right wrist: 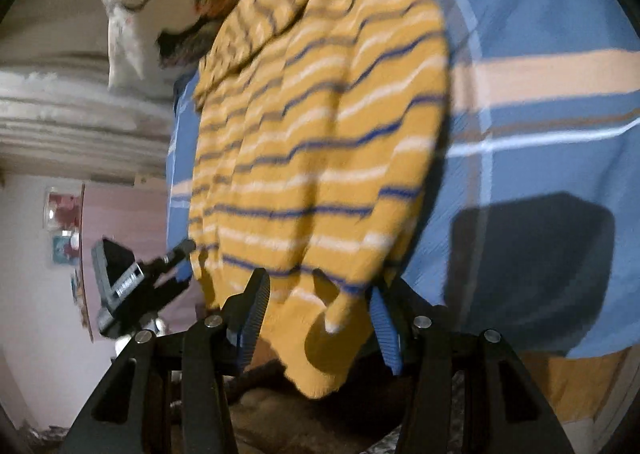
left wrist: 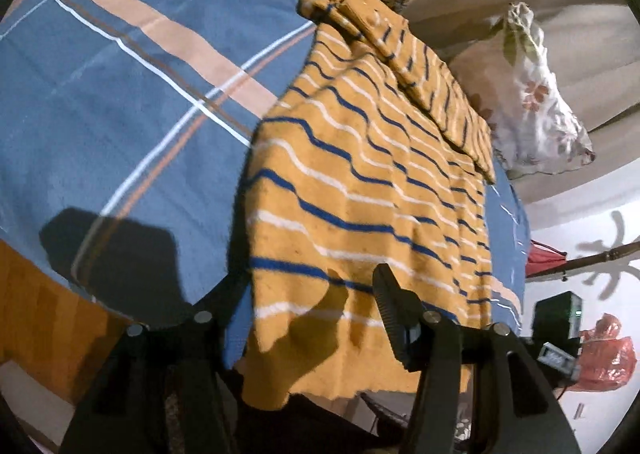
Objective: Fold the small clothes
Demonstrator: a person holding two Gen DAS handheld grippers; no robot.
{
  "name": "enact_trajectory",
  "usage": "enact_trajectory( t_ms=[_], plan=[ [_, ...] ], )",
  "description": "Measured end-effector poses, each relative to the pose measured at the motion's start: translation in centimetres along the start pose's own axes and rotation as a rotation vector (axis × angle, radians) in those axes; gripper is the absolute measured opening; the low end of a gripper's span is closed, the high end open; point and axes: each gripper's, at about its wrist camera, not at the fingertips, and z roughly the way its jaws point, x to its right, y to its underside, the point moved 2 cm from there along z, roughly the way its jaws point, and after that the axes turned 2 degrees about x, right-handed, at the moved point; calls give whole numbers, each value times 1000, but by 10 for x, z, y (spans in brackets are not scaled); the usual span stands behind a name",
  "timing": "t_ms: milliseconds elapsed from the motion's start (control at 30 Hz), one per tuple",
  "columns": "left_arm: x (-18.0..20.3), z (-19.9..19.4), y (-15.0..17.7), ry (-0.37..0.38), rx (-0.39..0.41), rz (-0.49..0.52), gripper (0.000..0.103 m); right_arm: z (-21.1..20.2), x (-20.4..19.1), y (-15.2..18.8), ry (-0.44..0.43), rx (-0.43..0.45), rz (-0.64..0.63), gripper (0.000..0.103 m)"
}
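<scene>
A yellow knitted sweater with blue and white stripes (left wrist: 360, 190) lies on a blue plaid bedsheet (left wrist: 120, 86), one sleeve folded across its far part. Its hem hangs over the bed's near edge. My left gripper (left wrist: 312, 294) is open, its fingers either side of the hem's left corner; the left finger is hidden behind the cloth. In the right wrist view the same sweater (right wrist: 320, 158) fills the middle. My right gripper (right wrist: 320, 314) is open with the hem's right corner between its ribbed fingers (right wrist: 254, 318). The other gripper (right wrist: 132, 286) shows at the left.
A floral pillow (left wrist: 536, 94) lies at the far end of the bed. A red plastic bag (left wrist: 604, 354) and a dark box (left wrist: 556, 314) sit on the floor at the right. An orange bed side (left wrist: 44, 310) shows below the sheet.
</scene>
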Motion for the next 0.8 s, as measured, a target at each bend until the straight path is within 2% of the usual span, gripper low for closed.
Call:
enact_trajectory(
  t_ms=[100, 133, 167, 200, 233, 267, 400, 567, 667, 800],
  plan=[
    [6, 3, 5, 17, -21, 1, 55, 9, -3, 5, 18, -16, -17, 55],
    [8, 4, 6, 3, -25, 7, 47, 9, -4, 5, 25, -12, -19, 53],
    [10, 5, 7, -18, -27, 18, 21, 12, -6, 4, 32, -8, -15, 41],
    [11, 7, 8, -39, -39, 26, 7, 12, -5, 3, 53, -5, -13, 30],
    [11, 8, 8, -43, -47, 18, 9, 15, -7, 1, 85, -7, -15, 8],
    [10, 5, 8, -40, -37, 4, 9, 14, -5, 0, 93, -11, -16, 5],
    [8, -16, 8, -31, 1, -20, 8, 0, -7, 2, 19, -23, -49, 4],
    [4, -52, 14, 7, 36, -55, 8, -21, -8, 19, -22, -66, -107, 4],
    [6, -65, 25, 19, 38, -65, 5, -34, -1, 33, -46, -94, -110, 4],
    [12, -69, 31, 8, 50, -64, 5, -42, 5, 30, -76, -77, -80, 4]
  ],
)
